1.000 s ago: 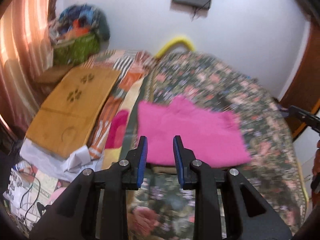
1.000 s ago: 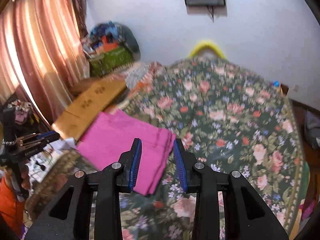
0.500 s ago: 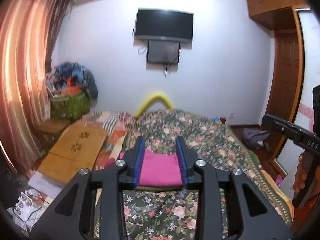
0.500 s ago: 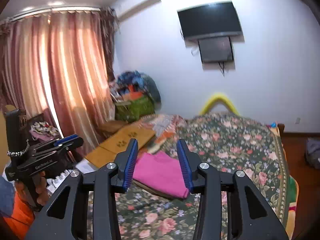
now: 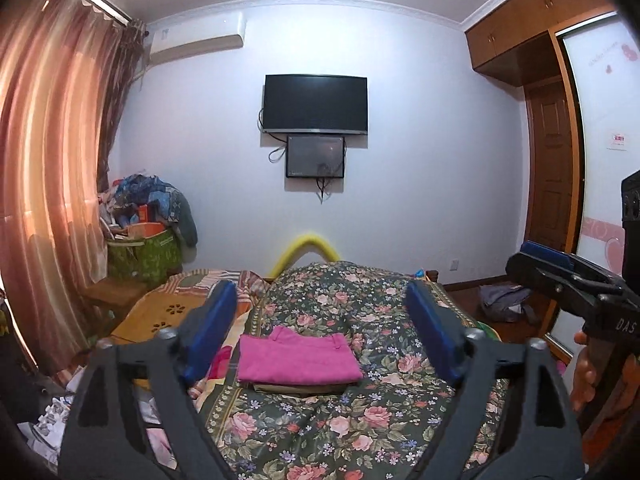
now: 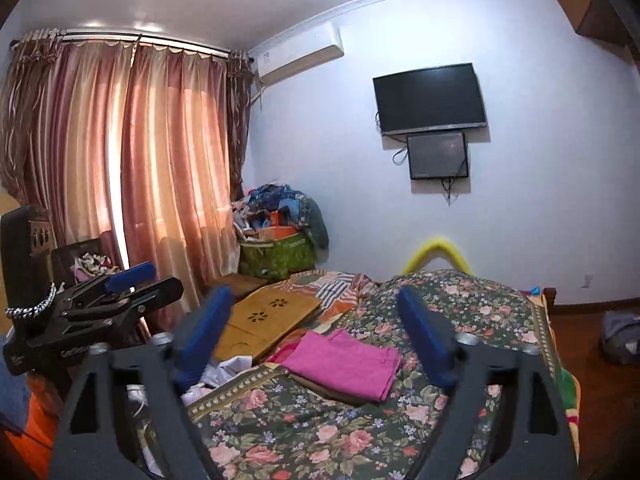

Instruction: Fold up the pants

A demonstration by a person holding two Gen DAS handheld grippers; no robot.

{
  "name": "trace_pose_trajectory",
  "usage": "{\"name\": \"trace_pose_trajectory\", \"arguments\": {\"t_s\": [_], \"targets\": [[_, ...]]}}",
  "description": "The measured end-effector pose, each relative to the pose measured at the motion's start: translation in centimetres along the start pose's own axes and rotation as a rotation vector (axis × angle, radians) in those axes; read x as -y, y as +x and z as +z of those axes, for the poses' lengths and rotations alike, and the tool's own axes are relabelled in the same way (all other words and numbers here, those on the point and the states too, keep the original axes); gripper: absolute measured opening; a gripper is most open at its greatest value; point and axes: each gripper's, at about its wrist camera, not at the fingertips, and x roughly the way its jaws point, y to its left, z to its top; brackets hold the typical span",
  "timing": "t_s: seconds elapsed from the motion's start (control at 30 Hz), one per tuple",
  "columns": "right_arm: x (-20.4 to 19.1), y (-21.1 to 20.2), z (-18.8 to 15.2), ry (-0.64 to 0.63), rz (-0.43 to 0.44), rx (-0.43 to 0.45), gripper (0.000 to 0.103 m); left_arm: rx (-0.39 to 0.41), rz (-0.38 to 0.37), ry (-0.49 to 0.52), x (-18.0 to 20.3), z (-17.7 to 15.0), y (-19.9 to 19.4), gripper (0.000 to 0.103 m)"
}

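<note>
The pink pants (image 5: 298,357) lie folded into a flat rectangle on a brown folded garment (image 5: 298,388) on the floral bedspread (image 5: 360,432). They also show in the right wrist view (image 6: 346,362). My left gripper (image 5: 320,332) is open and empty, raised well back from the pants. My right gripper (image 6: 316,334) is open and empty, also held back above the bed's near end. Each gripper shows at the edge of the other's view: the right gripper (image 5: 560,280) and the left gripper (image 6: 120,292).
A wooden lap tray (image 5: 168,316) and striped bedding lie left of the pants. A green bag piled with clothes (image 5: 144,252) stands by the curtain. A TV (image 5: 316,104) hangs on the far wall. A wardrobe and door stand at the right.
Both grippers have pulled up and back from the folded pants and opened wide. The pants stay folded on the bed.
</note>
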Motion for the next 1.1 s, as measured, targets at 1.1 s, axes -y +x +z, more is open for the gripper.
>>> {"name": "trace_pose_trajectory", "arguments": {"t_s": [1.1], "targets": [[-1.4, -1.6, -1.1, -0.012, -0.067, 0.006, 0.102, -0.021, 0.001, -0.011, -0.2, -1.8, -0.8, 0.103]]}}
